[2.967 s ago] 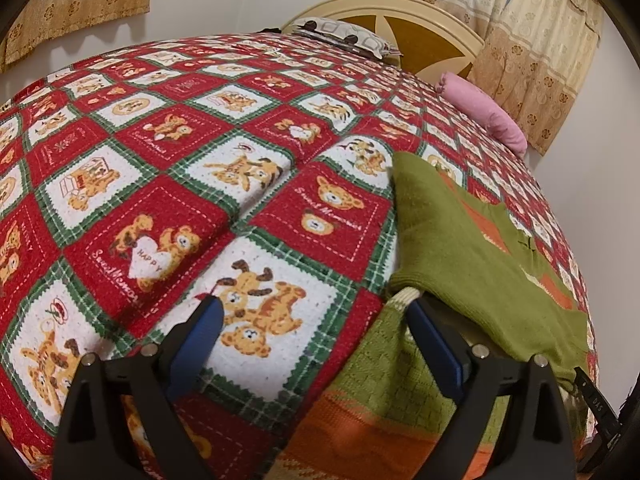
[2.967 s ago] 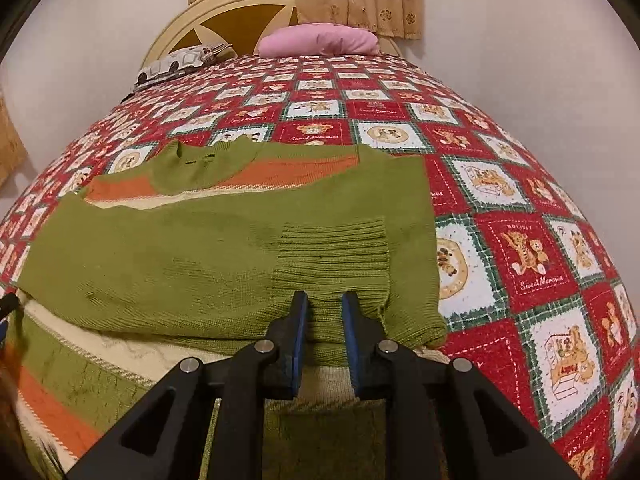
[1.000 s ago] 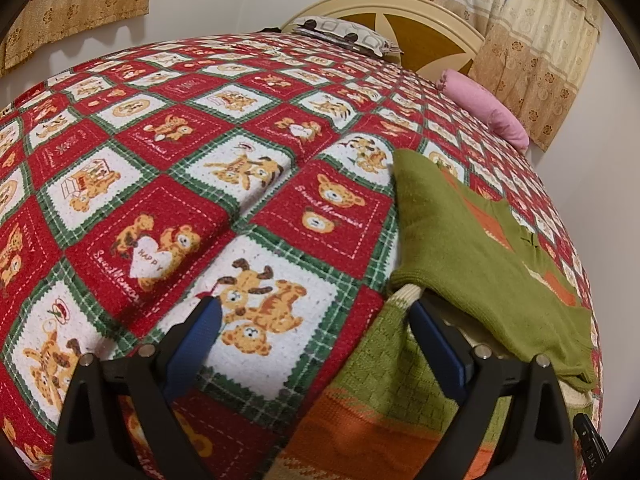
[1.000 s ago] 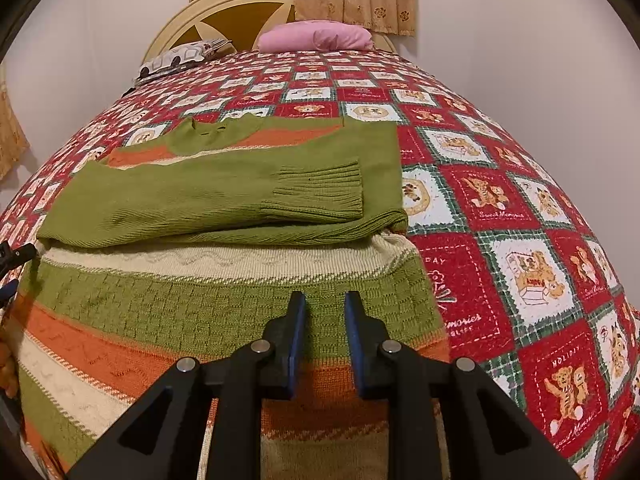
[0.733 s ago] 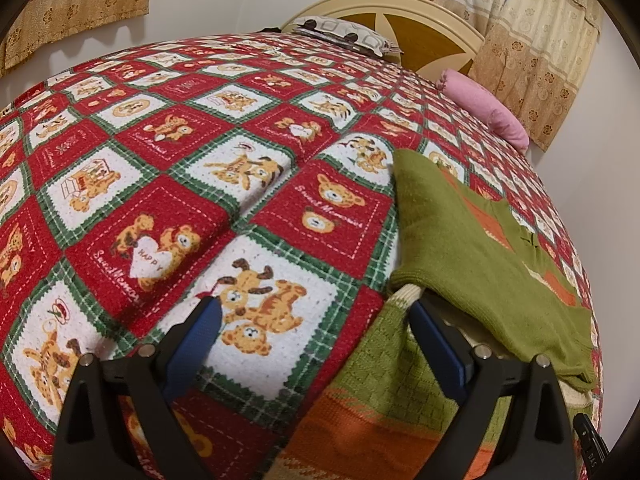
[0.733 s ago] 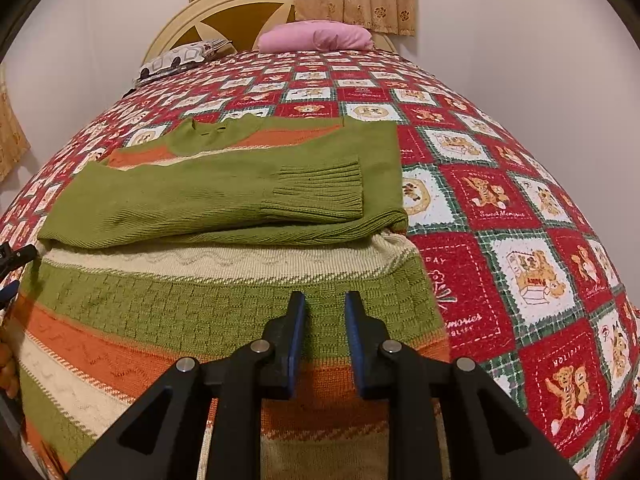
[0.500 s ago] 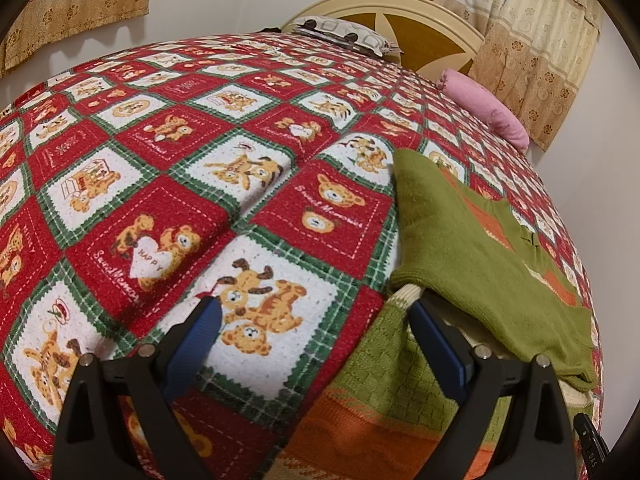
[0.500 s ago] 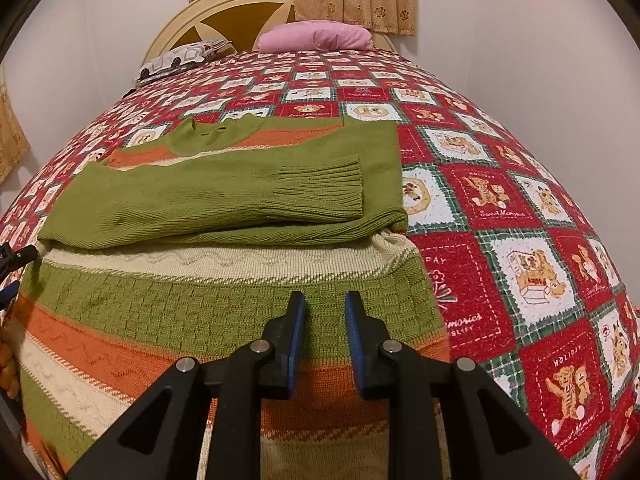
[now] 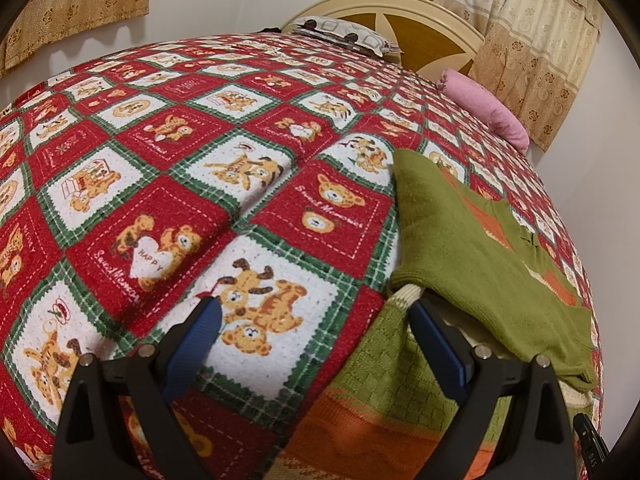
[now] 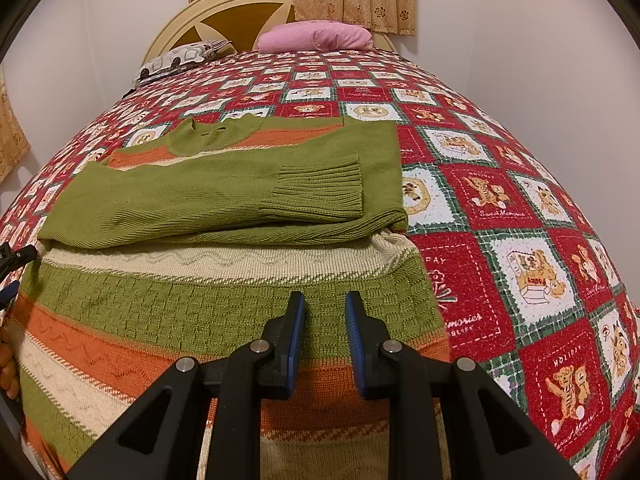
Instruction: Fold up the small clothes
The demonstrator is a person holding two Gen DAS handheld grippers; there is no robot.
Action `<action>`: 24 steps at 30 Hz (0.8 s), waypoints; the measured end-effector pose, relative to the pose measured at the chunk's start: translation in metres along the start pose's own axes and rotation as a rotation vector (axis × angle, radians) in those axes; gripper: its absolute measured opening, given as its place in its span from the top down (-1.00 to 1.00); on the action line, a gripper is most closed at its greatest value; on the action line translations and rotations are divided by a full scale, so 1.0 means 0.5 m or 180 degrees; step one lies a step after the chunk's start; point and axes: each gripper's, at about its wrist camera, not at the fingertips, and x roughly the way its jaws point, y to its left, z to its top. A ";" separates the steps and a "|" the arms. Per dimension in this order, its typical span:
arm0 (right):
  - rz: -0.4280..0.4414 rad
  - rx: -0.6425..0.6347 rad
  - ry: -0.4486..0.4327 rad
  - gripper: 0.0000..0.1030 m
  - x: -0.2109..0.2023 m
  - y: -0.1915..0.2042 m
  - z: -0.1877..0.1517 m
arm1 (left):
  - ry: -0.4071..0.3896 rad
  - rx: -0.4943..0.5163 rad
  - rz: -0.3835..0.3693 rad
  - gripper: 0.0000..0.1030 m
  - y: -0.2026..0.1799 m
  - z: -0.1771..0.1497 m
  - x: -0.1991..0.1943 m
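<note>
The left tongs stand spread wide above the bed, one blue pad over the red, white and green teddy-bear patchwork bedspread and the other at the edge of the striped green, orange and cream knitted sweater, pinching nothing. The right tongs are drawn narrow with a small gap, hovering over the sweater and gripping no cloth. The sweater lies flat near the foot of the bed, both plain green ribbed-cuff sleeves already crossed over its chest. The next fold is probably the hem up toward the collar; to do it well, each pair of tongs should take one bottom corner, catching both layers of knit, and lift evenly so the crossed sleeves are not dragged out of place. On the bedspread, stitched words read "Sweet Memories", "HAPPY" on a white heart, and "HOLIDAY". No brand label shows on the sweater.
</note>
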 end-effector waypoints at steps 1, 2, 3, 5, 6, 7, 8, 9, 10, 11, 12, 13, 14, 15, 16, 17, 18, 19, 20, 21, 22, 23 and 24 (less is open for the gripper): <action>0.0000 0.0000 0.0000 0.58 0.000 0.000 0.000 | 0.0000 0.0000 0.0000 -0.89 0.000 0.000 0.000; 0.0000 0.0001 0.0000 0.58 0.000 0.000 0.000 | 0.0000 0.0001 0.0001 -0.89 0.000 0.000 0.000; 0.0000 0.0001 0.0000 0.58 0.000 0.000 0.000 | 0.0000 0.0002 0.0002 -0.89 0.000 0.000 0.000; 0.0000 0.0001 0.0000 0.58 0.000 0.000 0.000 | 0.0000 0.0003 0.0004 -0.89 0.000 0.000 0.000; 0.0000 0.0002 0.0000 0.58 0.000 -0.001 0.000 | 0.0000 0.0004 0.0003 -0.90 0.000 0.000 0.000; -0.0001 0.0001 0.0000 0.58 0.000 -0.001 0.000 | 0.0004 0.0014 0.0004 -0.91 -0.001 0.000 0.002; -0.0002 0.0001 0.0001 0.58 0.000 -0.001 0.000 | 0.0009 0.0027 0.0014 -0.92 -0.002 0.000 0.003; -0.0004 -0.0001 0.0001 0.58 0.000 -0.001 0.000 | 0.0011 0.0040 0.0028 -0.92 -0.003 0.000 0.004; -0.0006 -0.0003 0.0002 0.58 0.000 -0.001 0.000 | 0.0013 0.0049 0.0037 -0.92 -0.004 -0.001 0.005; -0.0012 -0.0008 0.0004 0.58 0.001 0.000 0.000 | 0.0016 0.0050 0.0038 -0.92 -0.003 0.000 0.006; -0.0016 -0.0016 0.0012 0.58 0.001 0.000 0.001 | 0.0017 0.0050 0.0034 -0.93 -0.002 -0.001 0.006; -0.0011 -0.0020 0.0025 0.58 0.001 0.000 0.001 | 0.0015 0.0049 0.0033 -0.93 -0.003 0.000 0.006; -0.0012 -0.0039 0.0039 0.58 -0.005 -0.001 0.003 | 0.0016 0.0048 0.0031 -0.93 -0.003 0.000 0.006; -0.0073 -0.0073 0.0040 0.58 -0.016 -0.002 0.001 | 0.0017 0.0046 0.0029 -0.93 -0.003 0.000 0.006; -0.0156 -0.0107 0.0021 0.58 -0.030 -0.007 0.000 | 0.0017 0.0038 0.0018 -0.93 -0.001 0.000 0.006; -0.0226 -0.0140 -0.0017 0.58 -0.048 -0.016 -0.003 | 0.0016 0.0032 0.0008 -0.93 -0.001 0.000 0.006; -0.0312 -0.0181 -0.0074 0.58 -0.079 -0.034 -0.010 | 0.0016 0.0029 0.0003 -0.93 -0.001 0.000 0.006; -0.0389 -0.0200 -0.0098 0.58 -0.106 -0.055 -0.017 | 0.0017 0.0030 0.0003 -0.93 -0.001 0.000 0.005; -0.0465 -0.0199 -0.0109 0.58 -0.133 -0.079 -0.026 | 0.0018 0.0035 0.0009 -0.93 -0.001 0.000 0.005; -0.0524 -0.0165 -0.0122 0.58 -0.161 -0.106 -0.034 | 0.0021 0.0043 0.0017 -0.93 -0.001 0.000 0.005; -0.0553 -0.0120 -0.0134 0.58 -0.184 -0.130 -0.043 | 0.0021 0.0045 0.0016 -0.93 0.000 0.000 0.005; -0.0579 -0.0009 -0.0146 0.58 -0.221 -0.170 -0.062 | 0.0024 0.0052 0.0019 -0.93 0.000 0.000 0.005; -0.0561 0.0076 -0.0148 0.58 -0.245 -0.197 -0.074 | 0.0023 0.0054 0.0012 -0.93 0.002 0.000 0.003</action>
